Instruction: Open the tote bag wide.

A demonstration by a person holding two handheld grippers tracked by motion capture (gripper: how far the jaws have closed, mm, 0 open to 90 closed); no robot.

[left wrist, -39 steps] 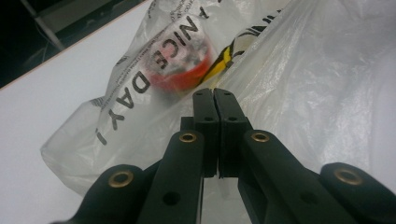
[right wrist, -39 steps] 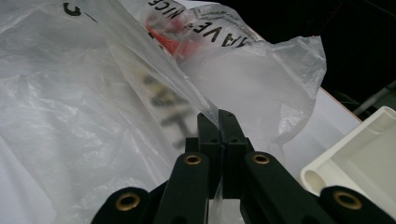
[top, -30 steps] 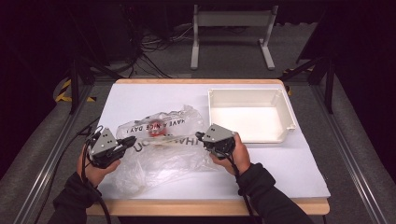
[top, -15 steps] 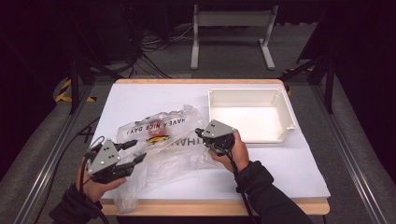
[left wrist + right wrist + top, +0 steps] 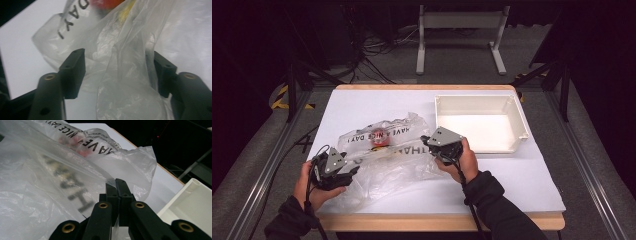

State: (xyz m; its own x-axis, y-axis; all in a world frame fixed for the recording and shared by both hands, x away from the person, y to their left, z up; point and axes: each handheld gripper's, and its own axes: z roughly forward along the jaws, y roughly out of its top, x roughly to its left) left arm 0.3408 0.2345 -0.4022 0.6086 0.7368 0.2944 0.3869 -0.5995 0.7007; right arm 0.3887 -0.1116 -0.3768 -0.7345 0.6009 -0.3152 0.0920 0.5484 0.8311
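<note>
A clear crumpled plastic bag (image 5: 382,155) with black lettering lies on the white table, and something red (image 5: 379,137) shows through it. My left gripper (image 5: 354,172) sits at the bag's near left corner. In the left gripper view its jaws (image 5: 118,72) have just been opening and now stand apart, with loose bag film (image 5: 125,50) hanging between them unpinched. My right gripper (image 5: 426,141) is at the bag's right side. In the right gripper view it (image 5: 116,185) is shut on a fold of the bag (image 5: 50,170).
A white rectangular tray (image 5: 517,117) stands at the back right of the table, just beyond my right hand, and its corner (image 5: 192,195) is seen close by in the right gripper view. The table's wooden front edge (image 5: 437,220) runs below both forearms.
My left gripper has let go of the bag, opened, and shifted back toward the near left edge of the table. The right gripper has stayed put, still pinching the bag.
</note>
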